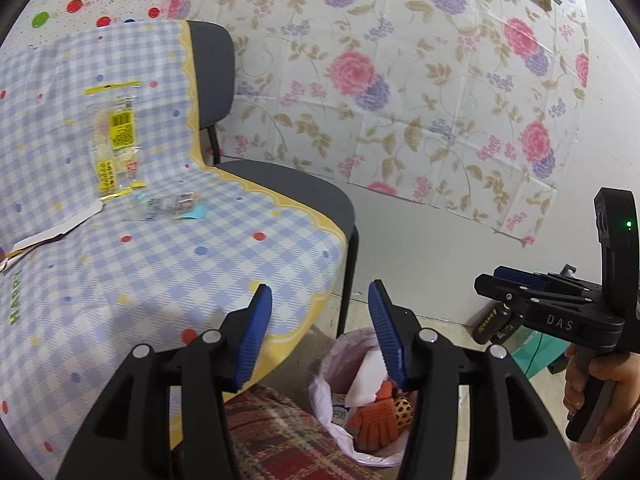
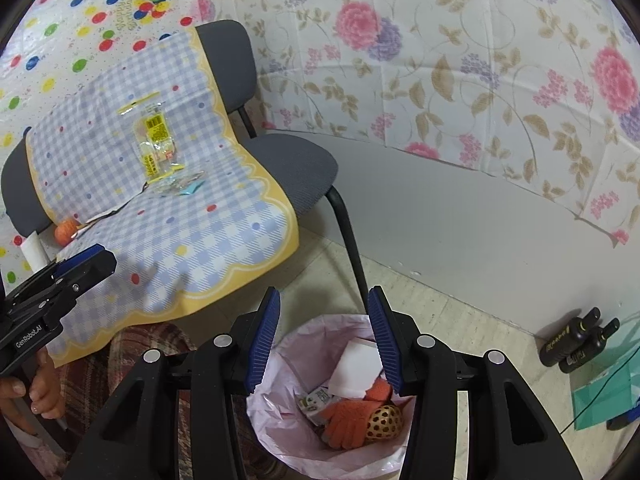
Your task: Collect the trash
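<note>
- Left wrist view: left gripper (image 1: 320,312) part-open, nothing between pads, over chair (image 1: 288,188) front edge. Wrappers (image 1: 114,140) lie well apart, up on checked cloth (image 1: 160,264) near backrest. Bin (image 1: 340,392) below, beside chair leg. Right gripper (image 1: 490,286) at far right; jaw gap can't tell here.
- Right wrist view: right gripper (image 2: 324,320) half-open, empty, over bin (image 2: 280,408), which holds orange glove (image 2: 348,416), paper.
- Next, likely: reach fwd to wrappers, pinch flat film low at an edge; open room above seat, backrest limits reach.

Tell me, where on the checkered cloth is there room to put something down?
The front of the checkered cloth is bare, between the yellow border and the wrappers. It is crowded farther back, around the yellow wrapper and the small clear wrappers.
</note>
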